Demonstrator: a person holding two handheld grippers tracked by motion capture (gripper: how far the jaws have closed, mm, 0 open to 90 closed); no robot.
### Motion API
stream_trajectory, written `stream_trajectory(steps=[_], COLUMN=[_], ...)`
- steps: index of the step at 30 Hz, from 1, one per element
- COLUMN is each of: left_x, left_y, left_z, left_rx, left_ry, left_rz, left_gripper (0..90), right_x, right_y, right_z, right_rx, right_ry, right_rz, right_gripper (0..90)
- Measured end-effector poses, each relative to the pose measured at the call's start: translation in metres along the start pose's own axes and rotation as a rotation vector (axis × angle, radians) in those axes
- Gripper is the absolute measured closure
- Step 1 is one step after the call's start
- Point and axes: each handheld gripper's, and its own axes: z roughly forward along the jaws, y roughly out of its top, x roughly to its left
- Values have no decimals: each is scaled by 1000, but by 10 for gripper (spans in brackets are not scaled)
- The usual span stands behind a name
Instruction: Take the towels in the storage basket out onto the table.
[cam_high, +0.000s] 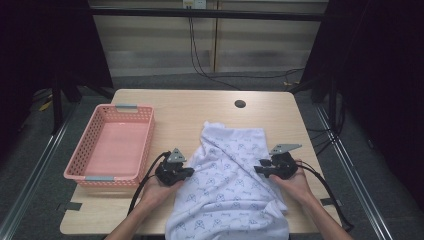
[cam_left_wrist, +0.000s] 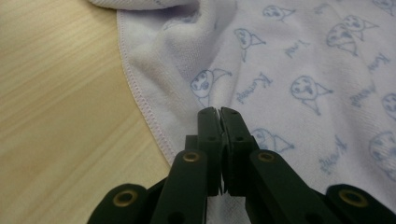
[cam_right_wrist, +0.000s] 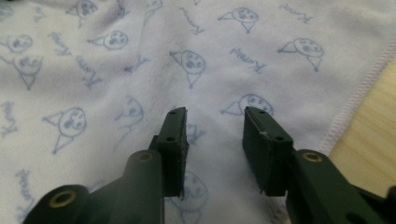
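1. Currently the white printed cloth (cam_high: 230, 185) lies spread on the tabletop (cam_high: 190, 107), centre to lower centre of the high view, its near end hanging over the tabletop's front edge. It is rumpled along its upper left, flatter on the right, so it looks like prep for a fold.
2. Left gripper (cam_high: 181, 172) sits at the cloth's left hem, lower left of centre in the high view. In the left gripper view its fingers (cam_left_wrist: 209, 128) are pressed together, tips resting on the fabric just inside the stitched hem (cam_left_wrist: 140, 100). I can't tell whether a pinch of cloth is caught between them; no fold shows at the tips.
3. Right gripper (cam_high: 263, 170) sits on the cloth's right side, right of centre in the high view. In the right gripper view its fingers (cam_right_wrist: 175, 140) are spread apart over flat fabric, nothing between them, the hem (cam_right_wrist: 359, 93) off to the right with bare wood beyond.
4. Placement reads as symmetric: one gripper per side edge, so the cloth can be lifted or folded evenly without skewing.
5. Pink basket (cam_high: 112, 145) stands empty at the left of the high view, well apart from the cloth; likely the drop-off once folded.
6. My read: right side is not gripped yet.
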Motion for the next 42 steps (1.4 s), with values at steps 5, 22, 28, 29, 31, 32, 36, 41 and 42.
stream_trajectory(steps=[5, 22, 28, 29, 31, 32, 36, 41, 42], left_x=[-14, -25, -13, -15, -19, -21, -23, -28, -29], left_y=[-17, -22, 1, 2, 2, 0, -8, -11, -11], left_z=[-17, -43, -11, -9, -6, -6, -7, -12, -13], left_rx=[17, -69, -47, -38, -16, -5, 12, 28, 41], left_ry=[-55, -156, -126, -117, -123, -108, -112, -64, -40], left_rz=[-18, -111, -110, -91, -65, -57, -56, -10, 4], left_gripper=[881, 734, 678, 679, 680, 678, 660, 733, 773], right_x=[12, 21, -23, -26, -30, -31, -29, -28, -31], right_y=[-16, -27, 8, 10, 13, 13, 12, 17, 18], right_z=[-18, -62, -16, -11, 1, 6, 6, -28, -35], right_rx=[27, -44, -53, -49, -28, -4, -11, -132, -153], right_ry=[53, 42, -56, -54, -63, -64, -26, -31, -42], right_rz=[4, 21, 50, 55, 67, 73, 82, 95, 105], right_gripper=[867, 633, 518, 509, 496, 503, 795, 859, 859])
